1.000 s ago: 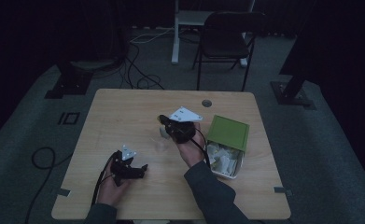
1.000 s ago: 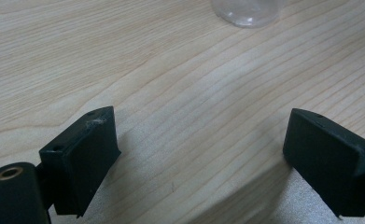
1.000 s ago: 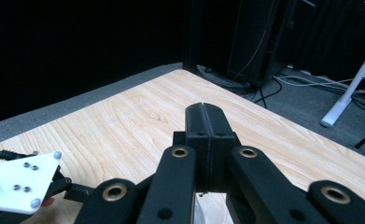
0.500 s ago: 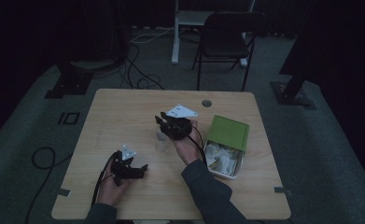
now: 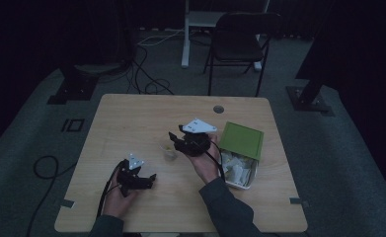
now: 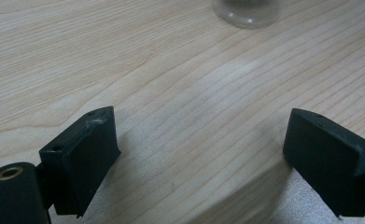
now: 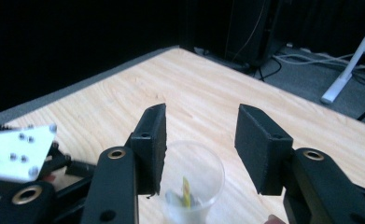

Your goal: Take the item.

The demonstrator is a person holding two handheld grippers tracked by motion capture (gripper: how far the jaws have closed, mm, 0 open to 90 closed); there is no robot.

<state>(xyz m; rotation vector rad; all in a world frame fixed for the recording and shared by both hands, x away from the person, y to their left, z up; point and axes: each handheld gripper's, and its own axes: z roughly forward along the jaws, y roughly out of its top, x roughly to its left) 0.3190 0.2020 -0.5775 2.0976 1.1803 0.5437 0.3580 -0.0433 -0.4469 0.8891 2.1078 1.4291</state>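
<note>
A small clear plastic cup stands on the wooden table near its middle. In the right gripper view the cup holds a yellow-green scrap and something grey. My right gripper hovers right beside and just above it. Its jaws are open and have just been opening, with nothing held between them. My left gripper rests near the front left of the table. Its jaws stand wide open over bare wood, and the cup's base lies ahead of them.
A green box with its lid tipped up sits to the right of my right hand, with white packets inside. A round hole is in the table's far side. A dark chair stands beyond the table.
My right gripper has shifted slightly over the cup and its jaws look wider apart. The left hand and gripper have stayed put.
</note>
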